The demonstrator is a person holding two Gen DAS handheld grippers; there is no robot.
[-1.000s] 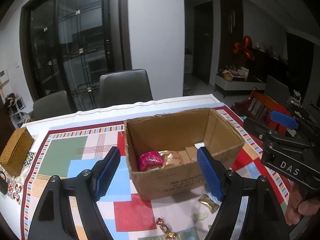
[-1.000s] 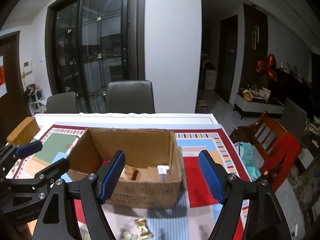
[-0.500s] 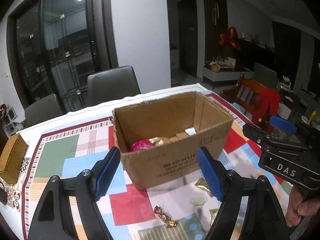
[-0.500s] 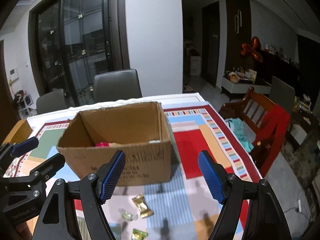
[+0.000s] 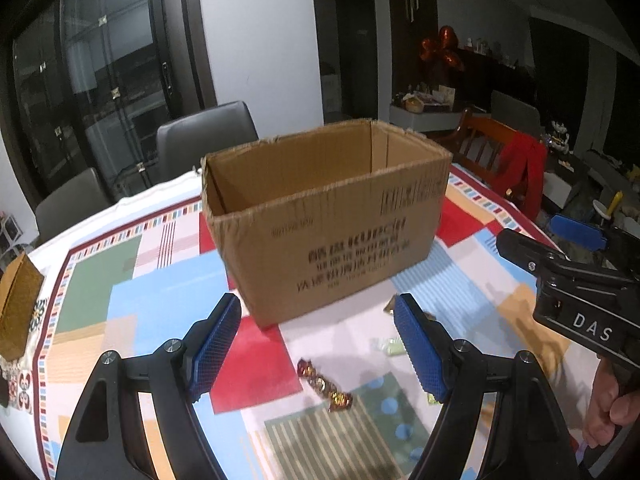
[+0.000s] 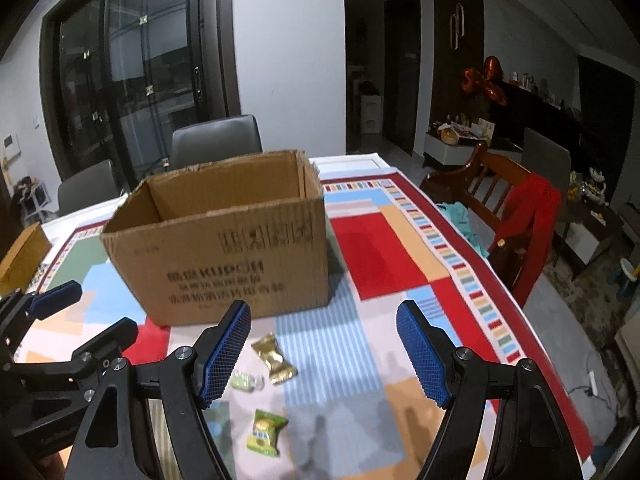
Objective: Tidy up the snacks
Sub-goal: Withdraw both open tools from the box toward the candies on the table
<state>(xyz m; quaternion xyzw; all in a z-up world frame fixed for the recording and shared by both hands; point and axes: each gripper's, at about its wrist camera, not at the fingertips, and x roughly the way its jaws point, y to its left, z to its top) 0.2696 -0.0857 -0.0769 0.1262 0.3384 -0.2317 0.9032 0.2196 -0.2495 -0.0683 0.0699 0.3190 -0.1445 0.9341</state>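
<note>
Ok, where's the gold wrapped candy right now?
In the right wrist view the gold wrapped candy lies on the tablecloth just in front of the cardboard box, with a pale green candy close on its left.

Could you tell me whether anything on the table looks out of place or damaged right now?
Yes. Several wrapped snacks lie loose on the tablecloth in front of the cardboard box rather than in it: a gold packet, a green packet, a pale green candy and a red-gold twist candy. The box's top edges look ragged.

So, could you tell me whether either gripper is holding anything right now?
Nothing is held. The left gripper and right gripper are both open above the candies.
</note>
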